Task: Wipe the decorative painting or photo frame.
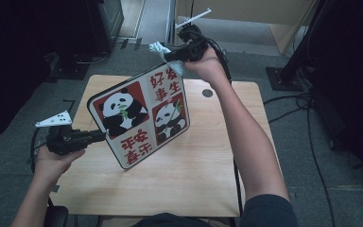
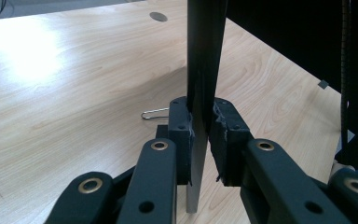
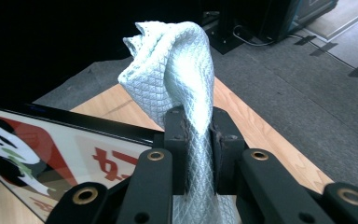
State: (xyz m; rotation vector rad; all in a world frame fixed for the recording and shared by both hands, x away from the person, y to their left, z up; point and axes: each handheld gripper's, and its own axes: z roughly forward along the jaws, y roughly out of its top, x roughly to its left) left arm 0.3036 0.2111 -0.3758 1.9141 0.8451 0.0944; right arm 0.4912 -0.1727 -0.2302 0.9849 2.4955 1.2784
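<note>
A flat board (image 1: pixel 139 116) printed with two pandas and red Chinese characters stands tilted above the wooden table (image 1: pixel 203 179). My left gripper (image 1: pixel 99 136) is shut on its lower left edge; in the left gripper view the dark board edge (image 2: pixel 204 70) rises between the pads (image 2: pixel 182 135). My right gripper (image 1: pixel 172 56) is shut on a pale blue-white waffle cloth (image 1: pixel 163 51), held at the board's top right corner. In the right gripper view the cloth (image 3: pixel 177 70) bunches up out of the jaws, and the board face (image 3: pixel 51 149) lies to the lower left.
A small metal clip (image 2: pixel 154 113) lies on the table beyond the left gripper. The table has a round cable hole (image 1: pixel 207 93) near its far edge. Dark stands and cables (image 1: pixel 307 101) surround the table on grey carpet.
</note>
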